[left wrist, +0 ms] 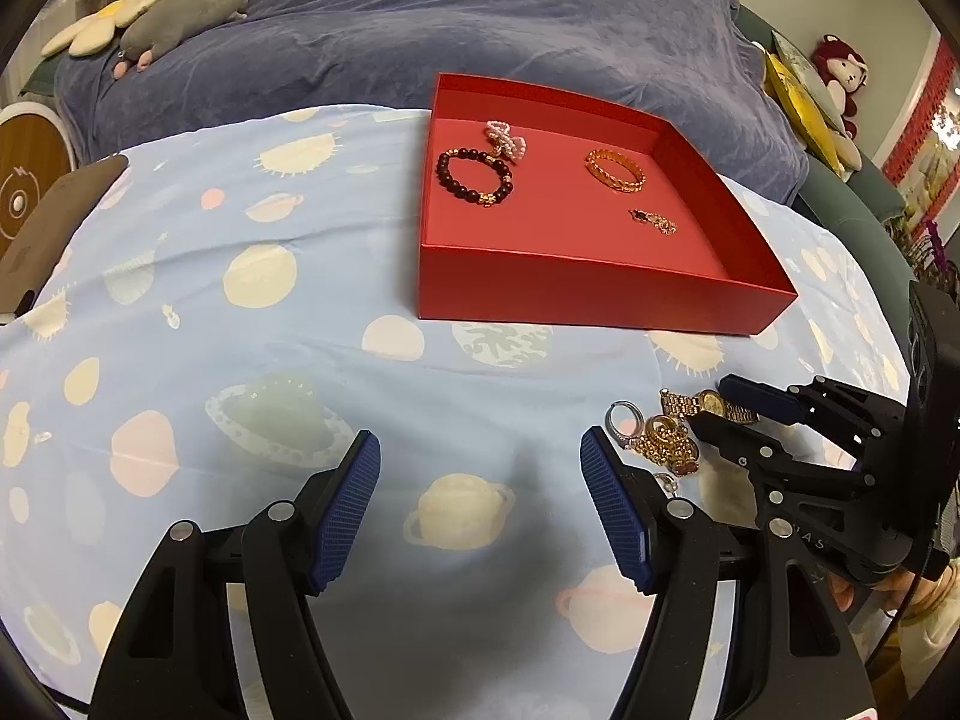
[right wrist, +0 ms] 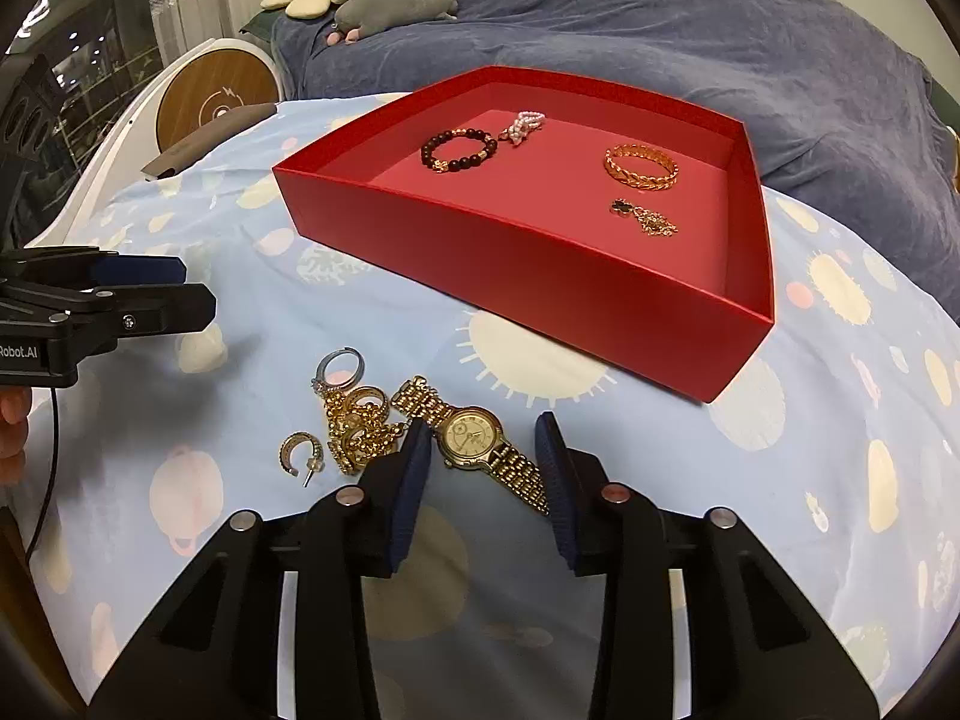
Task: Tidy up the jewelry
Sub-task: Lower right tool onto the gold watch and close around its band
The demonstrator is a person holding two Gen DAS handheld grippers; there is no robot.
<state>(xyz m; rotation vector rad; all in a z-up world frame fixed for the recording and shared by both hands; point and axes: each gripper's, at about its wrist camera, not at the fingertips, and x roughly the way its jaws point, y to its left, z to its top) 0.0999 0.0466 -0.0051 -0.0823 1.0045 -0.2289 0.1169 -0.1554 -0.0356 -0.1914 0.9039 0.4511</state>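
Note:
A red box [right wrist: 540, 276] sits on the planet-print cloth and holds a dark bead bracelet [right wrist: 459, 150], a pearl piece [right wrist: 527, 125], a gold bangle [right wrist: 641, 167] and a small pendant [right wrist: 645, 217]. A gold watch [right wrist: 474, 433] lies on the cloth in front of it, between the open fingers of my right gripper [right wrist: 485, 450]. A pile of gold rings and chain [right wrist: 360, 426], a silver ring [right wrist: 340, 367] and a hoop earring [right wrist: 300, 450] lie to its left. My left gripper [left wrist: 480, 498] is open and empty over bare cloth, left of the pile [left wrist: 660, 438].
The cloth [left wrist: 240, 330] covers a rounded surface, with a blue blanket [left wrist: 480, 18] behind. Plush toys [left wrist: 180, 18] lie at the back left. A round wooden-faced device [right wrist: 216, 96] stands at the left edge. The red box [left wrist: 600, 288] is ahead.

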